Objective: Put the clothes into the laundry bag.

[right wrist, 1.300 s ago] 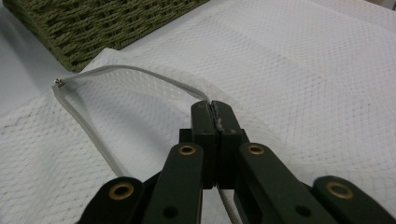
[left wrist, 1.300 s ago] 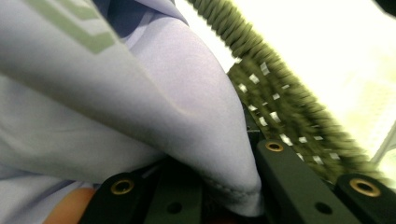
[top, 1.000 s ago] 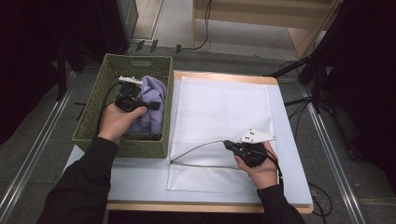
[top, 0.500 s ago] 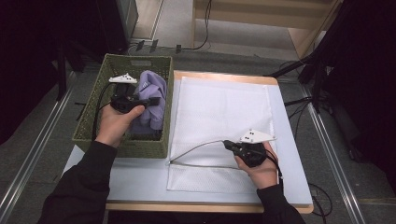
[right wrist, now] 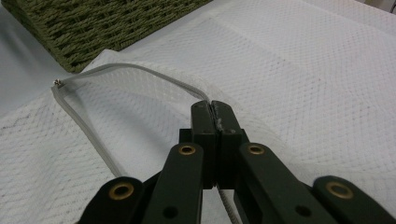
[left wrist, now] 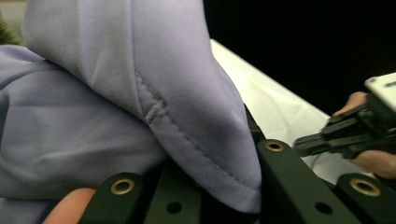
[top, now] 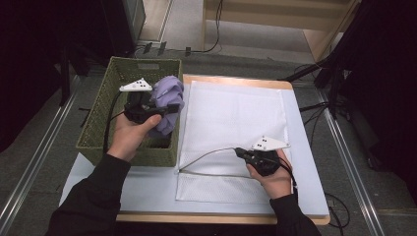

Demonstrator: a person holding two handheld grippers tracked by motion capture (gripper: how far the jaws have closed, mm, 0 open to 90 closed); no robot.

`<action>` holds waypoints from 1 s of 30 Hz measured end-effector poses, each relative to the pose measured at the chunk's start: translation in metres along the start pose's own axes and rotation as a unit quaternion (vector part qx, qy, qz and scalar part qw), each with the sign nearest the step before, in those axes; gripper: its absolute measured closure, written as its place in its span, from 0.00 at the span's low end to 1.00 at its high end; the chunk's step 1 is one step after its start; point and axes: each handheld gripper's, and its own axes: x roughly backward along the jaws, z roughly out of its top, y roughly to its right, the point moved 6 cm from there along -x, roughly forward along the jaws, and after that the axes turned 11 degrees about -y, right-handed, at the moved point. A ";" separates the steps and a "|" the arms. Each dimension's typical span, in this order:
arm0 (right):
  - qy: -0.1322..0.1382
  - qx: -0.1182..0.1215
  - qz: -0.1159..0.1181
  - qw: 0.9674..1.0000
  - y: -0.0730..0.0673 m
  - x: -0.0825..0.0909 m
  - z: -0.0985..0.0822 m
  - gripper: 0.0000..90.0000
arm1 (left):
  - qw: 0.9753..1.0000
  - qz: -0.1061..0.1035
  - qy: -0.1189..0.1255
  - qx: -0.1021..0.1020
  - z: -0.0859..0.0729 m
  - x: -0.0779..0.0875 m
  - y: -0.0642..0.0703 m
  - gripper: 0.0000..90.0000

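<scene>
A lavender garment (top: 167, 101) hangs bunched over the right rim of the green woven basket (top: 105, 98). My left gripper (top: 172, 107) is shut on it. In the left gripper view the cloth's stitched hem (left wrist: 154, 112) drapes over the jaws and hides their tips. A white mesh laundry bag (top: 236, 113) lies flat on the table. My right gripper (top: 239, 152) is shut on the bag's grey zipper edge (right wrist: 140, 72) and holds the bag's mouth slightly up. The jaw tips (right wrist: 212, 109) are pressed together on the mesh (right wrist: 303, 70).
The basket sits at the table's left (right wrist: 93, 23), close to the bag's open corner. The pale tabletop (top: 147, 189) has a wooden edge. Cables and dark stands are on the floor at right (top: 339, 98). A wooden frame stands behind (top: 314, 39).
The left hand has lifted the lavender garment higher out of the basket and a little toward the bag. The right gripper has kept still on the zipper edge.
</scene>
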 end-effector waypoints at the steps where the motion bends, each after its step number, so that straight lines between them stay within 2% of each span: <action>1: 0.000 0.000 0.000 1.000 0.000 0.000 0.000 1.00 | 1.000 -0.004 0.002 -0.001 0.001 0.000 0.003 0.95; 3: 0.001 -0.001 -0.001 1.000 0.000 0.000 0.000 1.00 | 1.000 -0.009 0.004 -0.006 0.003 -0.002 0.013 0.95; 7: 0.005 -0.002 -0.001 1.000 0.001 0.001 0.000 1.00 | 0.999 -0.046 0.014 -0.010 0.006 -0.006 0.033 0.95; 11: 0.005 -0.002 -0.003 1.000 0.002 0.002 0.000 1.00 | 0.998 -0.056 0.008 -0.026 0.003 -0.014 0.052 0.95; 16: 0.006 -0.002 -0.003 1.000 0.002 0.002 0.000 1.00 | 0.996 -0.082 0.011 -0.028 -0.007 -0.022 0.068 0.95; 30: 0.008 -0.003 -0.004 1.000 0.002 0.002 0.001 1.00 | 0.993 -0.115 0.019 -0.032 -0.037 -0.031 0.095 0.95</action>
